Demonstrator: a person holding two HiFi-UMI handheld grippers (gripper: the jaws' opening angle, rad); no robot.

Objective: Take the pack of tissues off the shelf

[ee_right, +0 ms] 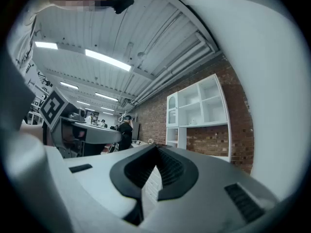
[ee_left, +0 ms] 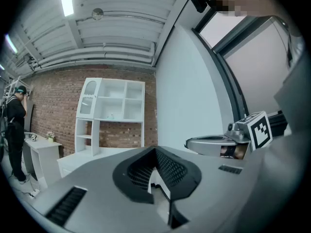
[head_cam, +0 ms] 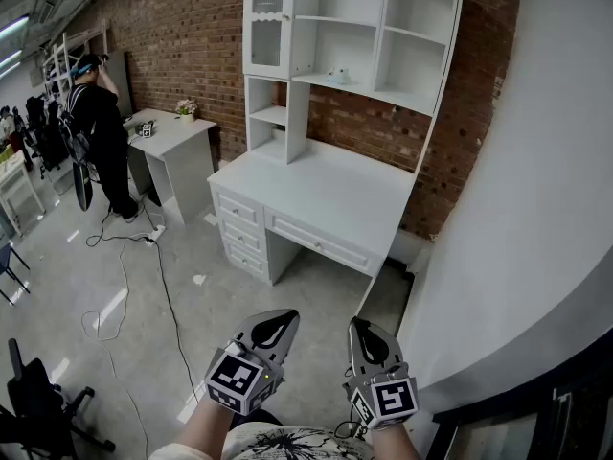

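White laminate forms the desk (head_cam: pixel 326 192) and the shelf unit (head_cam: pixel 402 65) mounted on it, both set against a red brick wall (head_cam: pixel 192 36).

**Task item.** The pack of tissues (head_cam: pixel 337 76) shows as a small pale object on the lowest board of the upper shelf section, in the centre compartment. It also appears in the left gripper view (ee_left: pixel 111 116) and the right gripper view (ee_right: pixel 194 121). It is too small in every view to make out detail.

**Left gripper.** The left gripper (head_cam: pixel 285 316) is held level at the bottom of the head view and points toward the desk. In its own view (ee_left: pixel 155 152) the jaws are together at the tips, and nothing lies between them.

**Right gripper.** The right gripper (head_cam: pixel 357 324) is held level just beside the left one. In its own view (ee_right: pixel 156 149) the jaws are fully together and hold nothing.

**Position.** Both grippers are well apart from the desk and the shelf unit, with bare grey floor (head_cam: pixel 316 286) between. A white curved wall (head_cam: pixel 536 209) runs along the right side.

**Surroundings.** A person in dark clothing (head_cam: pixel 99 127) stands at the far left beside a second white desk (head_cam: pixel 177 134). A black cable (head_cam: pixel 163 286) trails across the floor.
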